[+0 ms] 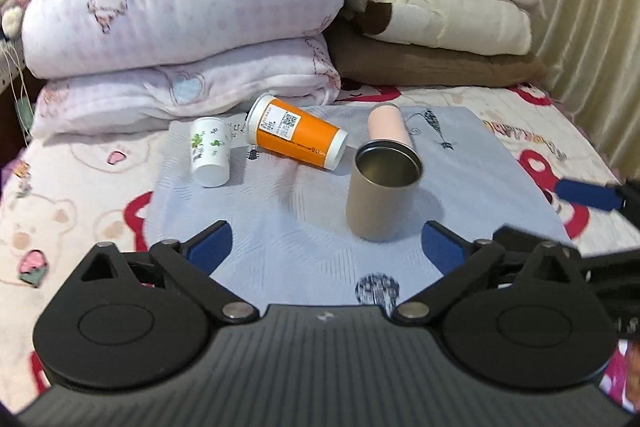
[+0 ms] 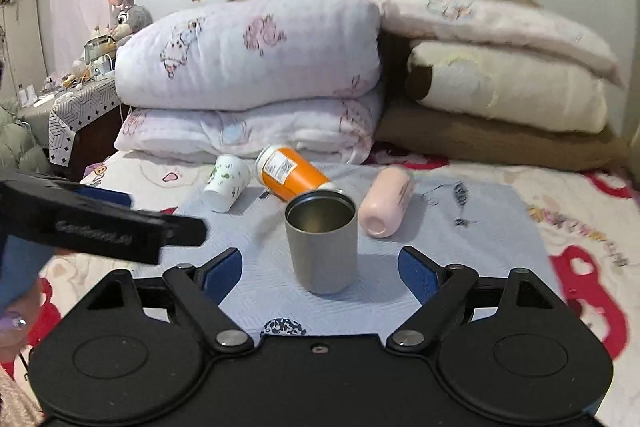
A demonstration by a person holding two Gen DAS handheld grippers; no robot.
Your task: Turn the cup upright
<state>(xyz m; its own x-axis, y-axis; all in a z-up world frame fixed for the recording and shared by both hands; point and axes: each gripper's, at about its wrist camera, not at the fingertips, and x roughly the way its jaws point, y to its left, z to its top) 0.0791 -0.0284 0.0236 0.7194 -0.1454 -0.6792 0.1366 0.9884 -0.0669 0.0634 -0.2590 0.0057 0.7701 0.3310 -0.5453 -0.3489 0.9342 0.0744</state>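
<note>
A grey metal cup [image 1: 380, 193] stands upright, mouth up, on the light blue mat [image 1: 280, 211]; it also shows in the right wrist view [image 2: 323, 245]. An orange paper cup [image 1: 298, 135] [image 2: 290, 173] lies on its side behind it. A pink cup [image 1: 387, 125] [image 2: 386, 205] lies on its side at the right. A white cup with green print [image 1: 210, 151] [image 2: 228, 183] lies tilted at the left. My left gripper [image 1: 326, 247] is open and empty, close in front of the grey cup. My right gripper [image 2: 320, 265] is open, its fingers on either side of the grey cup's base, apart from it.
Folded quilts [image 1: 180, 27] and pillows [image 1: 440, 23] are stacked behind the mat on the bed. The right gripper's blue fingertip [image 1: 588, 193] shows at the right edge of the left view. The left gripper's body [image 2: 100, 223] crosses the left of the right view. A cluttered side table [image 2: 80, 95] stands far left.
</note>
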